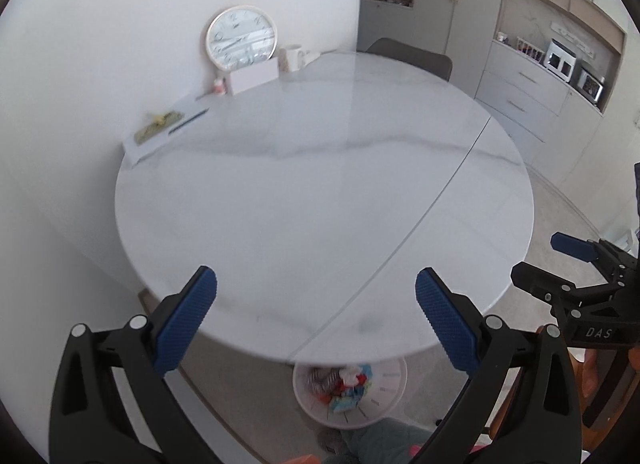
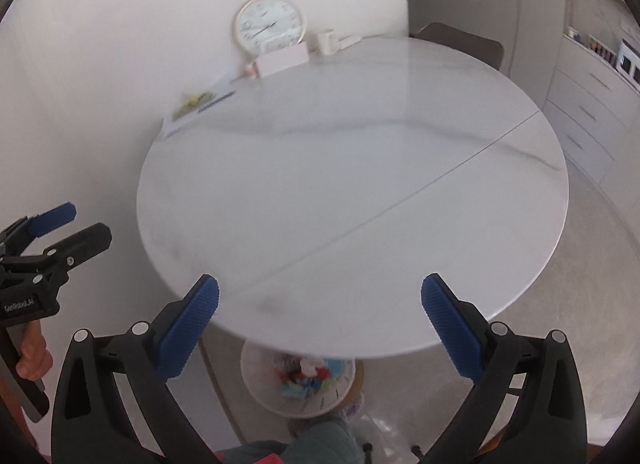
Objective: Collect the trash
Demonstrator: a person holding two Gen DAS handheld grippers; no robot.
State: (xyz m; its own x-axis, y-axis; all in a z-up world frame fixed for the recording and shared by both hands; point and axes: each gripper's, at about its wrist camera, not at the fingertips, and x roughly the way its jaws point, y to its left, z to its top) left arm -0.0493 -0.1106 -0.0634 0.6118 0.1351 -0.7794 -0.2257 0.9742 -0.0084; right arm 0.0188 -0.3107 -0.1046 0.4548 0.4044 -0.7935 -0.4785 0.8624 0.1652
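Left gripper [image 1: 316, 292] and right gripper [image 2: 320, 296] gape over table [image 1: 320, 184]; bin [image 1: 384, 404] holds trash [image 1: 344, 386].

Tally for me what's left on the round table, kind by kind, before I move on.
Wall clock, leaning at the wall: 1
White mug: 1
White box: 1
Small pinkish item, too blurred to name: 1
Printed paper sheet: 1
Total: 5
The coloured wrappers sit in the white bin under the table, not on it.

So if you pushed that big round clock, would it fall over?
Probably. The clock stands on edge against the wall, so a nudge might roll or tip it. Its face looks glassy, so it may break.
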